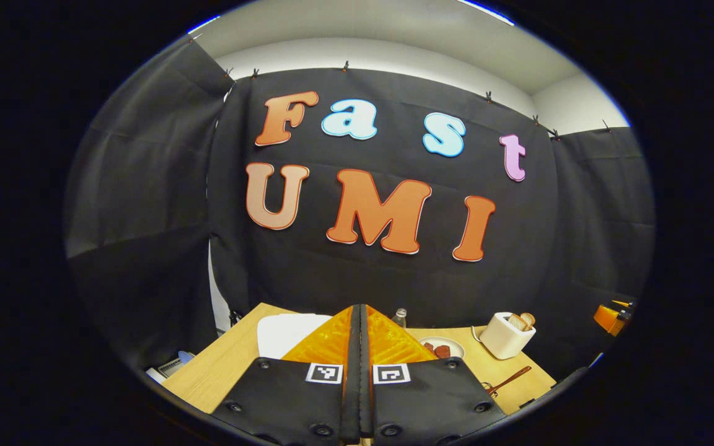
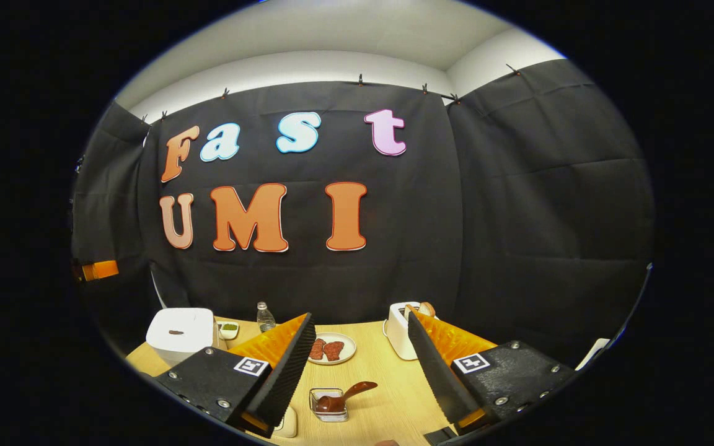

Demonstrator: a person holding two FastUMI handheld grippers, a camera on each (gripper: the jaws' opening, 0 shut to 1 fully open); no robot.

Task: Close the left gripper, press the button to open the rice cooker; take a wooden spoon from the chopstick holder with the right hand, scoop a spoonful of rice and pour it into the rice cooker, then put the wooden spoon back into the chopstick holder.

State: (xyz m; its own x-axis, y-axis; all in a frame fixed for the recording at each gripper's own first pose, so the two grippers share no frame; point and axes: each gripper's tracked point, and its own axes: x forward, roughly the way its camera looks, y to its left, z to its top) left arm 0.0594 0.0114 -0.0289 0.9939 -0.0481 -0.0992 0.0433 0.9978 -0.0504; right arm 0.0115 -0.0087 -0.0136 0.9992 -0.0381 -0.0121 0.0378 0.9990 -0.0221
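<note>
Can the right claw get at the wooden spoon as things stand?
Probably yes: the right claw is open, and the brown wooden spoon in its small wire holder sits between the fingers with bare table around.

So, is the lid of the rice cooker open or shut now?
Shut. In the right gripper view the rice cooker shows a flat white top, with no lid raised. The left gripper is shut, not pressing it yet.

left gripper: black screwed plates | square tags | right gripper: same
</note>
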